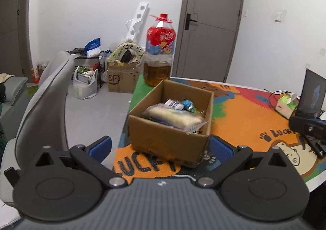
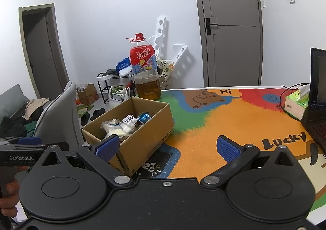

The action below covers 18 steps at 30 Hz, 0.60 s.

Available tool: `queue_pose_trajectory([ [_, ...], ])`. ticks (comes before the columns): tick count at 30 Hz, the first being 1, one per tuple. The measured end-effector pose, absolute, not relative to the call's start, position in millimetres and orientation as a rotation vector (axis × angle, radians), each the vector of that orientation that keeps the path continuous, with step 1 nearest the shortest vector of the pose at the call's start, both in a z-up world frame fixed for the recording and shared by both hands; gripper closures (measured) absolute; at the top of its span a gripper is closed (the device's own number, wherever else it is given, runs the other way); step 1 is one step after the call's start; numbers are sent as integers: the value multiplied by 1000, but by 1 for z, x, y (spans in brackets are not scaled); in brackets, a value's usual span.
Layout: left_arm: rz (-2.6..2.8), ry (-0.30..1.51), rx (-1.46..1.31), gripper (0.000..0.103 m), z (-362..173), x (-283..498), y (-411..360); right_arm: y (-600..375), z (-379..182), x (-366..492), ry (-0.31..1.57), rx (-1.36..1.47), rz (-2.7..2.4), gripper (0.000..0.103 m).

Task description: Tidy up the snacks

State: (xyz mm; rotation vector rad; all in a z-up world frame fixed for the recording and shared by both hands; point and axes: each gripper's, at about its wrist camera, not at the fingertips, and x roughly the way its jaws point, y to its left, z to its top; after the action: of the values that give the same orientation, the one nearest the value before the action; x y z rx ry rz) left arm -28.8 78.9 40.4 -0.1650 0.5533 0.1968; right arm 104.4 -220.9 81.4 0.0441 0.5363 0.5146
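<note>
I've got both the left gripper (image 1: 161,146) and right gripper (image 2: 173,148) jaws spread, nothing pinched, cardboard box (image 1: 169,142) of snack packets (image 1: 175,118) near the mat's (image 2: 234,124) left edge, tea jug (image 2: 145,73) behind at the far-left corner.

Plain brown corrugated cardboard box (image 2: 142,140), open top. Inside it, clear-and-white snack packets (image 2: 118,128) and one blue wrapper (image 2: 145,117). Table mat (image 2: 234,120): orange, green, red and blue patches, black "LUCKY" lettering, cartoon animals. Large clear bottle (image 2: 145,73): amber liquid, red-and-blue label, red cap.
</note>
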Motion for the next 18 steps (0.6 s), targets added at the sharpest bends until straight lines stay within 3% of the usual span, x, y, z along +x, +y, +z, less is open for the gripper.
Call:
queue_pose_trajectory([
  [18,184,519,-130,1,51,-36,68,-225,77,100,558,57,509,0],
])
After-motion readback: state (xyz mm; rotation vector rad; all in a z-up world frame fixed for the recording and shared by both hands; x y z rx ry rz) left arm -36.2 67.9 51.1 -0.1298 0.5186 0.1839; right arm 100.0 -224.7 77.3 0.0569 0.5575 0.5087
